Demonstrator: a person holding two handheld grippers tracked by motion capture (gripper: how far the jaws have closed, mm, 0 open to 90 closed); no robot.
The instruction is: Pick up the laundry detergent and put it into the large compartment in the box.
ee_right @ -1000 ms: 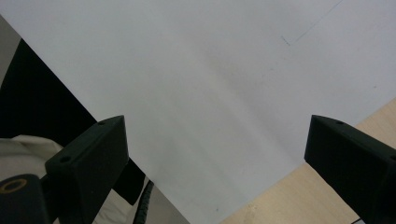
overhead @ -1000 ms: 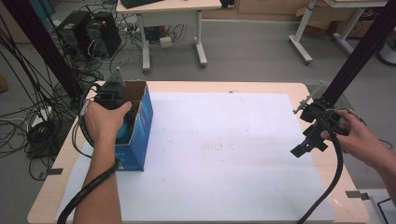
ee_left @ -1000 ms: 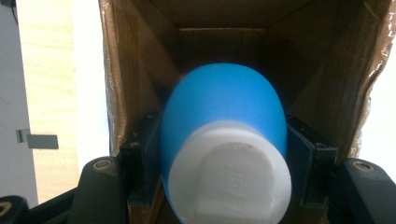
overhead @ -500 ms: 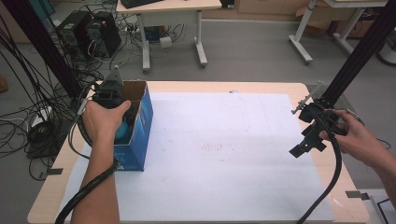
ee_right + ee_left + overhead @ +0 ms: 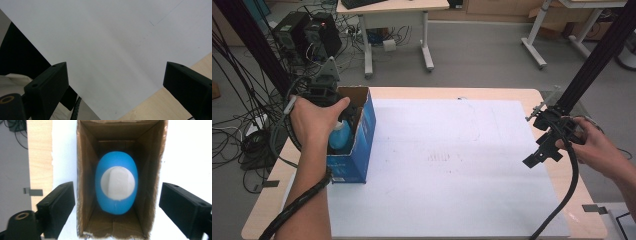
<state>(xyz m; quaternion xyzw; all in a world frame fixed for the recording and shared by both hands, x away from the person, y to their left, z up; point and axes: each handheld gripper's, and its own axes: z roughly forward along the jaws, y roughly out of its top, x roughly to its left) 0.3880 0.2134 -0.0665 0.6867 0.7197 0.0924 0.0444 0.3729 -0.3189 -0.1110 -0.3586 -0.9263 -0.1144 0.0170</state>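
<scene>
At the bench's left edge stands an open cardboard box (image 5: 362, 135) with blue outer sides. The left gripper (image 5: 117, 202) hangs directly over its mouth, fingers (image 5: 58, 205) spread wide apart, one past each long wall. Inside the box a blue bottle (image 5: 116, 186) with a white cap stands upright. A white sheet (image 5: 452, 165) covers the bench (image 5: 412, 93). At the right edge the right gripper (image 5: 115, 87) hovers above the sheet, fingers apart and holding nothing.

Grey floor (image 5: 472, 55) lies beyond the wooden bench (image 5: 557, 175). A desk (image 5: 392, 7) with white legs stands behind, computer towers (image 5: 307, 32) and tangled cables (image 5: 242, 115) at left, black posts (image 5: 597, 60) at right.
</scene>
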